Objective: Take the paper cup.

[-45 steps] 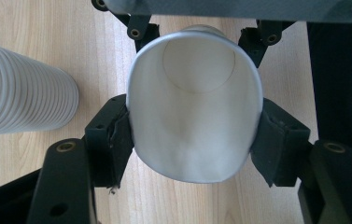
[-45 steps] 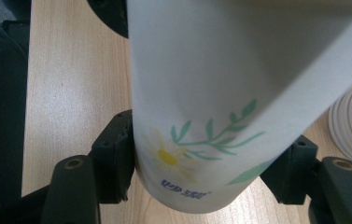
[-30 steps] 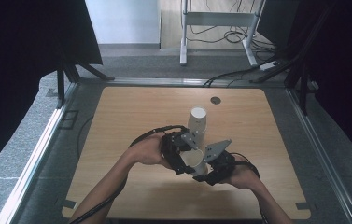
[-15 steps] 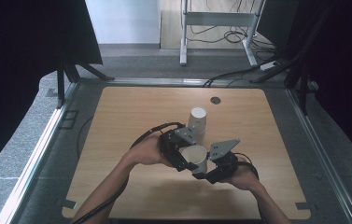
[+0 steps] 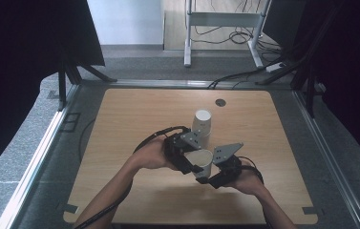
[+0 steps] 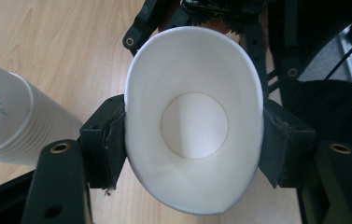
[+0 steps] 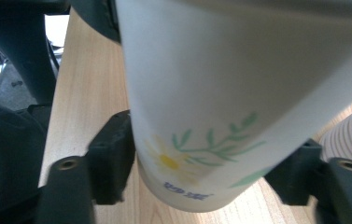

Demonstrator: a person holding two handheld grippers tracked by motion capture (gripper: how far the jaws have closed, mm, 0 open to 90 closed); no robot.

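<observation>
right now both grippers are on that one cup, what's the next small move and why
Probably open the right gripper and ease it back. The left gripper already squeezes the cup near its rim into an oval, so it seems to hold it alone. The right one spans the cup's base, and the stack of cups stands close behind.

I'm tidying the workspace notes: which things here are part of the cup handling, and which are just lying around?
In use:
- paper cup, squeezed oval between the left gripper pads
- right gripper, around its base
- cup stack

Lying about:
- cables on the floor
- metal stand
</observation>
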